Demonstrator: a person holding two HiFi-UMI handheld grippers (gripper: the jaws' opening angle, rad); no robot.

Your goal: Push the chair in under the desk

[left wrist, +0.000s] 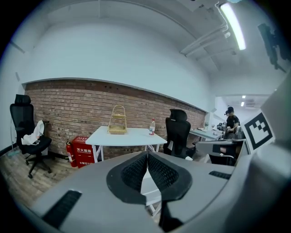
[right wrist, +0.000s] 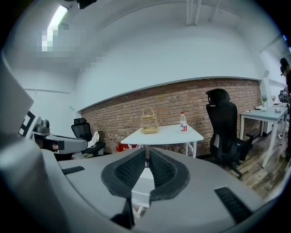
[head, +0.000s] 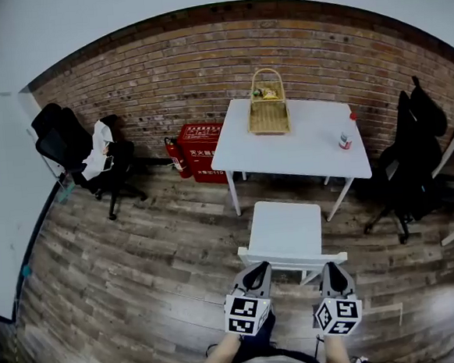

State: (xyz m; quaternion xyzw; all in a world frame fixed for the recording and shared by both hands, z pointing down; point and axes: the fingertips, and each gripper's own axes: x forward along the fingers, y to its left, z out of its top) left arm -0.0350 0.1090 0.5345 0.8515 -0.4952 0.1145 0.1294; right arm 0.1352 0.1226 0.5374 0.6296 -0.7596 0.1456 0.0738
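A white chair point(head: 285, 228) stands on the wood floor with its seat just in front of the white desk point(head: 303, 149), outside the desk's legs. Its backrest rail point(head: 294, 256) faces me. My left gripper point(head: 257, 267) is shut and empty, its tip at the left part of the rail. My right gripper point(head: 333, 269) is shut too, at the rail's right part. I cannot tell whether either tip touches the rail. In the left gripper view the shut left gripper point(left wrist: 147, 155) points at the chair point(left wrist: 150, 187) and desk point(left wrist: 125, 135). The right gripper view shows the shut right gripper point(right wrist: 147, 159) over the chair point(right wrist: 142, 183).
On the desk sit a wicker basket point(head: 268, 105) and a bottle point(head: 346, 138). A red fire-equipment box point(head: 201, 149) stands against the brick wall. Black office chairs stand at the left point(head: 84, 153) and the right point(head: 409, 162). A person point(left wrist: 231, 123) stands far off.
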